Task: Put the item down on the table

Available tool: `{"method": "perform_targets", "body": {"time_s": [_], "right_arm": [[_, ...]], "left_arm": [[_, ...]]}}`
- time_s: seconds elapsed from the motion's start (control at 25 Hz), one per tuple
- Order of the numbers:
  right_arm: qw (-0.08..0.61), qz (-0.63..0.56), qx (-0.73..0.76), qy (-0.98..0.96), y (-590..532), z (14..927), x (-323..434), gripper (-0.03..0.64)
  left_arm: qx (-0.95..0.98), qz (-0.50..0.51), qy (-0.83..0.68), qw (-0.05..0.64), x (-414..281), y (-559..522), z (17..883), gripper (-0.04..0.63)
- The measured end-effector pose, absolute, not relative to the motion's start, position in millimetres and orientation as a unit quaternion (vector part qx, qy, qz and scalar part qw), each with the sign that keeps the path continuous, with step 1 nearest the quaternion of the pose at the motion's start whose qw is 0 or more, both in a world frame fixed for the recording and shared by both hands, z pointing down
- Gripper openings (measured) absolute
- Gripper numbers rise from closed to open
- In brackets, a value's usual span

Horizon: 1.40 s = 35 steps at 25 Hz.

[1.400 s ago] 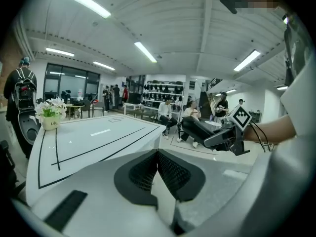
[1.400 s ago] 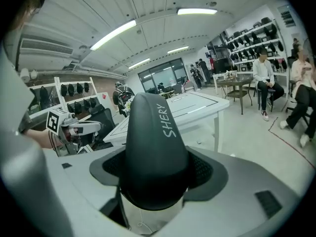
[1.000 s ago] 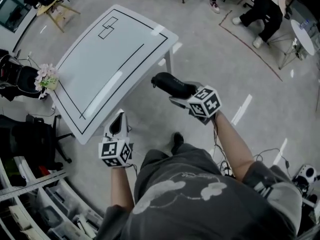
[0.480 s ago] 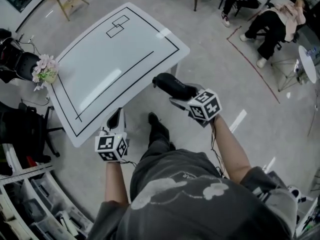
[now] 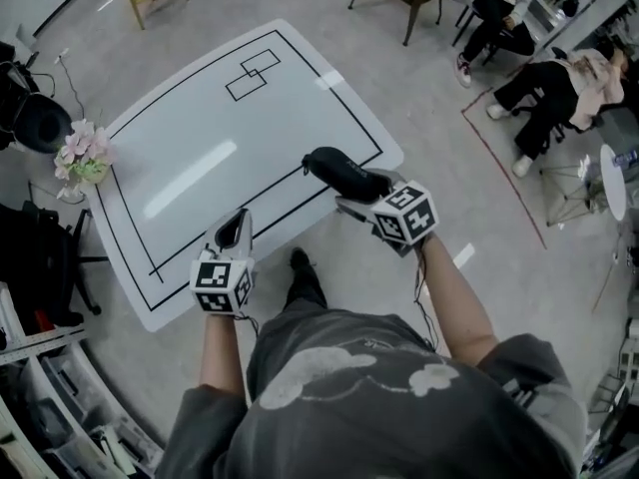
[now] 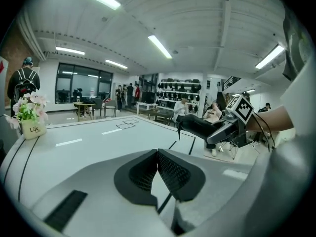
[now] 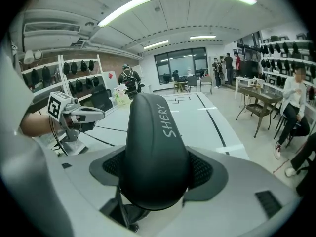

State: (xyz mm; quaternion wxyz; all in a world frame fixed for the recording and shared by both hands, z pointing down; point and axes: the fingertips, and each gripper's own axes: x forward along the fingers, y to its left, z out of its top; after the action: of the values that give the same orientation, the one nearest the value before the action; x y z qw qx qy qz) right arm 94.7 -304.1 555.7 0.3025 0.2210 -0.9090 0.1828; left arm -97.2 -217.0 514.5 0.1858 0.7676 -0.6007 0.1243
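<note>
white table (image 5: 200,158) with black line markings; flower pot (image 5: 80,160) at left edge.

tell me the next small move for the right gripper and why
Probably ease the right gripper forward and down toward the bare white table. Its jaws are clamped on the black case, which hangs in the air over the table's near edge and rests on nothing.
</note>
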Motion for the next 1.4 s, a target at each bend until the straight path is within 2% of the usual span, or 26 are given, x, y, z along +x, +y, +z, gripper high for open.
{"method": "perform_targets", "body": {"time_s": [0.16,0.4,0.84,1.4], "right_arm": [[0.322,0.167,0.206,-0.909,-347,557,64,0.333],[0.39,0.074,0.149,-0.906,-395,563,24,0.333],[0.474,-0.058,0.043,-0.878,-457,577,-3,0.333],[0.48,-0.152,-0.132,-0.854,-514,611,-33,0.334]], "left_arm": [[0.764,0.12,-0.603,0.195,-119,-252,516,0.003],[0.758,0.11,-0.61,0.202,-149,-295,523,0.003],[0.737,0.1,-0.638,0.201,-182,-325,521,0.003],[0.633,0.113,-0.735,0.217,-183,-325,513,0.003]]}}
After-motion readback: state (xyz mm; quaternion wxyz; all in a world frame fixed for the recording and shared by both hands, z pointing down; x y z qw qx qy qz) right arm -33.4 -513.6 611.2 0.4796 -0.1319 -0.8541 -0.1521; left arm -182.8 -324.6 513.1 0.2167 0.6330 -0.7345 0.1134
